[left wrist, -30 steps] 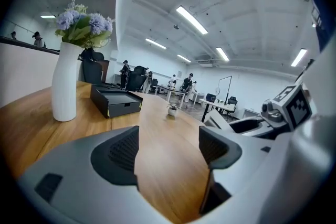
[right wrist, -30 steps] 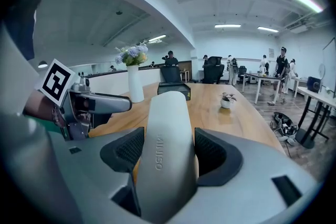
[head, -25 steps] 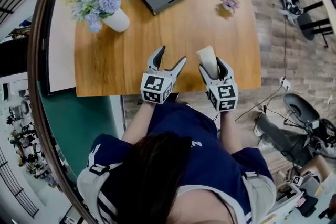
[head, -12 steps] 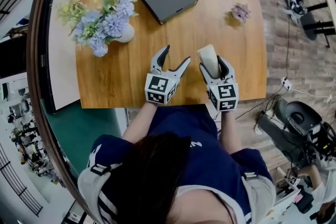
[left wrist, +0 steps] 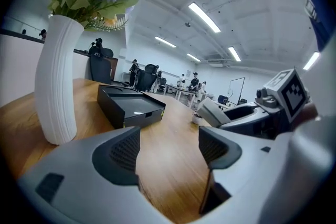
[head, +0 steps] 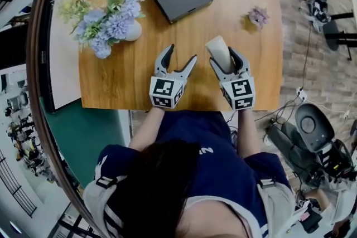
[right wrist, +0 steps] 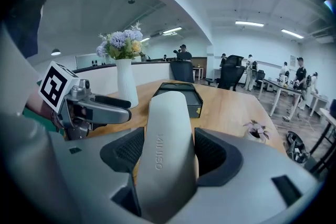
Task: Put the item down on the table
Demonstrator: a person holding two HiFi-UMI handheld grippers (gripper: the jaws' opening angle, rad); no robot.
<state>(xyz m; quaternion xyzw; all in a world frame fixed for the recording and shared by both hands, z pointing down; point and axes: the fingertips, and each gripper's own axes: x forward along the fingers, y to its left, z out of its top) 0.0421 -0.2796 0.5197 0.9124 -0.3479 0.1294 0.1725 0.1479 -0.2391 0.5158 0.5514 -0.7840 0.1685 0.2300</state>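
My worry is the drop. The right gripper (right wrist: 167,150) is clamped on the item (right wrist: 168,113), its pads pressing both long sides. It sits over the table (head: 128,75) close to the near edge. I cannot tell whether its low end touches the wood. If I part the jaws while it is tilted or off the surface, I judge the rounded shell could roll or skid back off that edge (smooth sides give the pads little bite). The left gripper (left wrist: 168,150) hovers just beside it with its fingers apart and nothing between them, near enough to knock it.

The item is a pale grey, oblong, softly rounded case with a matte skin. Faint embossed lettering runs along its top, and its far end pokes out past the jaws.
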